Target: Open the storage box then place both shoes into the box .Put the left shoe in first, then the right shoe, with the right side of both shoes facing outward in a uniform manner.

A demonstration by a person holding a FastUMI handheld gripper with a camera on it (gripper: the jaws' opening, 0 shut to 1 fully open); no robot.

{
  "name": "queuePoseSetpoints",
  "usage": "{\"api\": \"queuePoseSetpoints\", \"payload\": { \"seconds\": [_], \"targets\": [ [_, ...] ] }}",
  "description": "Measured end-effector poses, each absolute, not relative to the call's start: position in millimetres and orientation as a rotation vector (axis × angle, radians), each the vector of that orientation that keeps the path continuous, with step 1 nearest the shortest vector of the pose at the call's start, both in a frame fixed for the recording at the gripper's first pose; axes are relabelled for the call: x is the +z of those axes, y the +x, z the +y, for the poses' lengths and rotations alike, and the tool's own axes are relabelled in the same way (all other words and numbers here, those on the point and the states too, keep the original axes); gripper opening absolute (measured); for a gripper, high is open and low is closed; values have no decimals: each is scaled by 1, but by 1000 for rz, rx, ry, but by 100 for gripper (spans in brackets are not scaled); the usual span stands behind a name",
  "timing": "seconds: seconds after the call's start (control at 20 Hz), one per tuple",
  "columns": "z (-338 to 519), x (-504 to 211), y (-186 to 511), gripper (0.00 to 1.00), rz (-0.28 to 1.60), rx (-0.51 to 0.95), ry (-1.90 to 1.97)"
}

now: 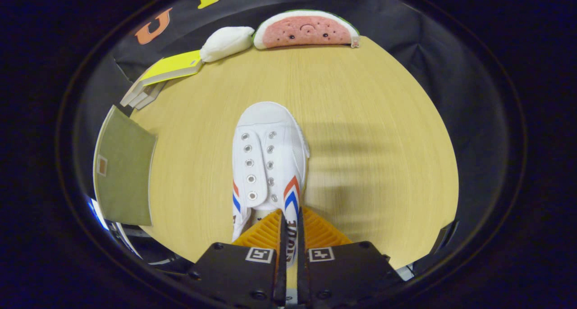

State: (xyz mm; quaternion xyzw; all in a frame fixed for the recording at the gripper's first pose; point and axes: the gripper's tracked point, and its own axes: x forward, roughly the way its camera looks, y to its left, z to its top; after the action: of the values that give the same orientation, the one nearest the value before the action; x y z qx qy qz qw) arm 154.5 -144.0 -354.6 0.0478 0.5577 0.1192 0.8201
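One white shoe (269, 160) lay toe-forward on the wooden table (369, 120); gripper (291, 230) fingers were clamped on its side wall.

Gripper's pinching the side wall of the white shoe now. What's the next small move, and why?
Probably lift the white canvas sneaker with red and blue stripes straight up a little. The gripper has both fingers closed on the shoe's right side wall near the heel, toe pointing away over the light wooden table. The olive-green flat panel, perhaps the box, lies beyond the left finger, so raise first, then carry it that way.
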Motion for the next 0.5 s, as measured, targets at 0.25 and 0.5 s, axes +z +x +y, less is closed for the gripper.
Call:
{"api": "queuePoseSetpoints", "payload": {
  "seconds": [0.25,0.5],
  "targets": [
    [-129,-336,138,6,1219,255,242],
    [-117,-291,113,6,1173,253,261]
  ]
}}
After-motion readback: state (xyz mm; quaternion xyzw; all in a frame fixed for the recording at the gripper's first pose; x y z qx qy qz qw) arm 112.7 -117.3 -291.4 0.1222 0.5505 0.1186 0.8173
